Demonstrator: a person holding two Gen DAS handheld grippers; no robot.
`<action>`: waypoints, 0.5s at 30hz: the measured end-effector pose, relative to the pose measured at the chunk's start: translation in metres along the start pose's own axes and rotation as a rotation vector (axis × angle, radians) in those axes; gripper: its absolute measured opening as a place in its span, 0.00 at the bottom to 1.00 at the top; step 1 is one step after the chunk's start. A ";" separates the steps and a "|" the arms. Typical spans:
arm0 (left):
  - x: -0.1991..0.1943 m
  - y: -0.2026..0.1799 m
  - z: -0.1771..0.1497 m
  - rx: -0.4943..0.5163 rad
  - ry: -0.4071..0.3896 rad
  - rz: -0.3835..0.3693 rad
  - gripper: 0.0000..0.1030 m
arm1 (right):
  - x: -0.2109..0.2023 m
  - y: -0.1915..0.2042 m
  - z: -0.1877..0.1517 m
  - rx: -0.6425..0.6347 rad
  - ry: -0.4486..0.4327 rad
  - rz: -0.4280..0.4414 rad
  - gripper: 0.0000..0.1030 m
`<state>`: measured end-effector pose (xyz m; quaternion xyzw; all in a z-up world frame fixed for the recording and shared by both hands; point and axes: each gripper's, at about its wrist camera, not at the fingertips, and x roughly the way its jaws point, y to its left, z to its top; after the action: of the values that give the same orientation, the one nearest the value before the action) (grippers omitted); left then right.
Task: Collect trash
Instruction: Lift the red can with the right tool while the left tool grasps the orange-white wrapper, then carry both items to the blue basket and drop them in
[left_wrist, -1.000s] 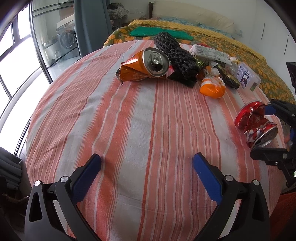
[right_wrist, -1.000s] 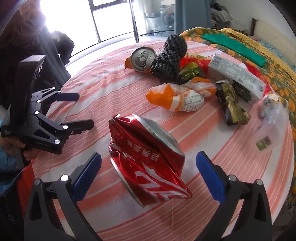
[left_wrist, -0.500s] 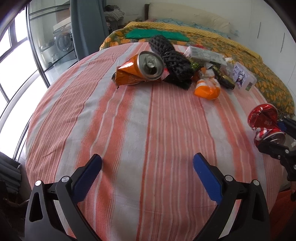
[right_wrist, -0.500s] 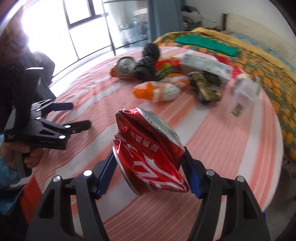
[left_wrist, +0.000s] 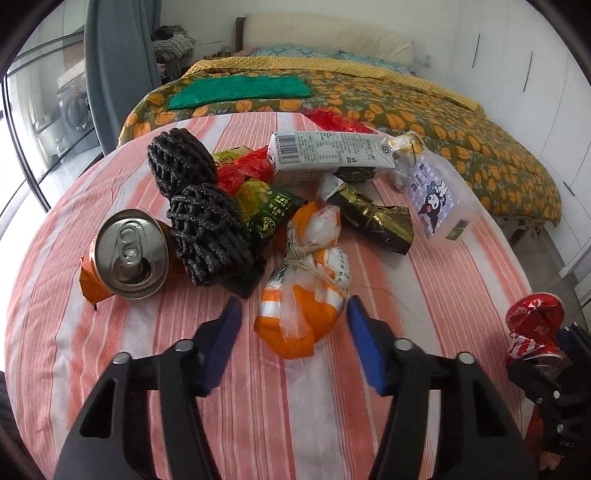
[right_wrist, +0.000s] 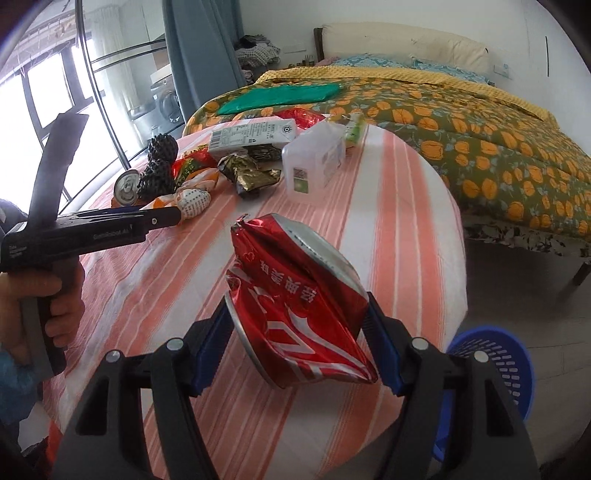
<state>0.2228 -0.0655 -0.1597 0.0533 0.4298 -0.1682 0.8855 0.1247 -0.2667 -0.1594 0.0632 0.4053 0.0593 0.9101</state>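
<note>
A round surface (left_wrist: 461, 295) under a red-and-white striped cloth, with a bed (left_wrist: 443, 122) behind it. The right hand-held gripper (right_wrist: 299, 332) is clenched on a crushed red can (right_wrist: 295, 306), its blue pads pressed against both sides — the can is lifted above the near edge of the surface. A blue basket (right_wrist: 506, 365) stands on the floor, low at the right, beside the surface.

The left hand-held gripper (left_wrist: 291, 332) has just been narrowing its jaws around a knotted orange-and-white bag (left_wrist: 306, 295). The bag's near end lies between the blue pads; a gap shows on the left, and whether the right pad touches it cannot be told. The bag rests on the cloth.

Behind the bag lies the rest of the litter, heaped close together: an orange can (left_wrist: 125, 254) on its side at the left, two black mesh rolls (left_wrist: 199, 214) touching it, a green wrapper (left_wrist: 273, 214), a white carton (left_wrist: 332, 155), a dark gold wrapper (left_wrist: 373, 218) and a clear plastic bottle (left_wrist: 439, 199) at the right.

In the right wrist view a hand (right_wrist: 55, 299) grips the left tool's handle.
</note>
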 end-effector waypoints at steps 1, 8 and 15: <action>-0.001 0.000 -0.002 0.001 -0.005 -0.002 0.47 | -0.001 -0.002 -0.002 0.007 0.002 0.000 0.65; -0.040 0.007 -0.042 -0.030 0.026 -0.072 0.48 | -0.004 -0.001 -0.009 0.031 0.028 0.039 0.66; -0.056 0.007 -0.060 0.082 0.024 -0.090 0.82 | 0.001 0.013 -0.008 -0.072 0.098 0.105 0.84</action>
<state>0.1482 -0.0304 -0.1540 0.0724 0.4352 -0.2246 0.8689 0.1192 -0.2531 -0.1634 0.0486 0.4433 0.1246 0.8864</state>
